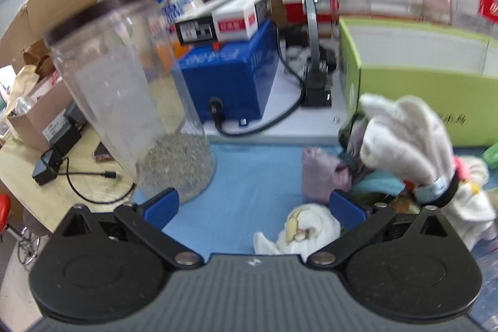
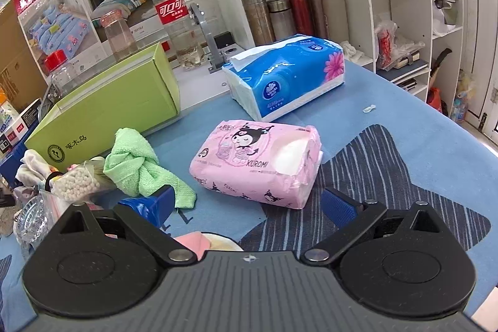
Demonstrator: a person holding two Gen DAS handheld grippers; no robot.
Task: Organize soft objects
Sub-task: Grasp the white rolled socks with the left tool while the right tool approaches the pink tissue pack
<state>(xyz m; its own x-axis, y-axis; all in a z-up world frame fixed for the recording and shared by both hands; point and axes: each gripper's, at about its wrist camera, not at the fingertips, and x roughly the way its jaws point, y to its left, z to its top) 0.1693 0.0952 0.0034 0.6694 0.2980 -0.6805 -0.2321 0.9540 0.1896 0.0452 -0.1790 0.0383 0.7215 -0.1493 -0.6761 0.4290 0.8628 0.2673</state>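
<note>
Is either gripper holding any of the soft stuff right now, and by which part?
Nothing is held. The left gripper is open over bare blue cloth; the right gripper is open just short of the pink tissue pack.

Both wrist views look low and forward across the blue tablecloth (image 2: 389, 101), sharing the green box (image 1: 420, 89) (image 2: 105, 111) (left view blurred).

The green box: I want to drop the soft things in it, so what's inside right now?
The left wrist view shows the green box open-topped, with pale bare inner walls. Its floor is hidden behind the front wall and the white cloth bundle, so contents cannot be told.
</note>
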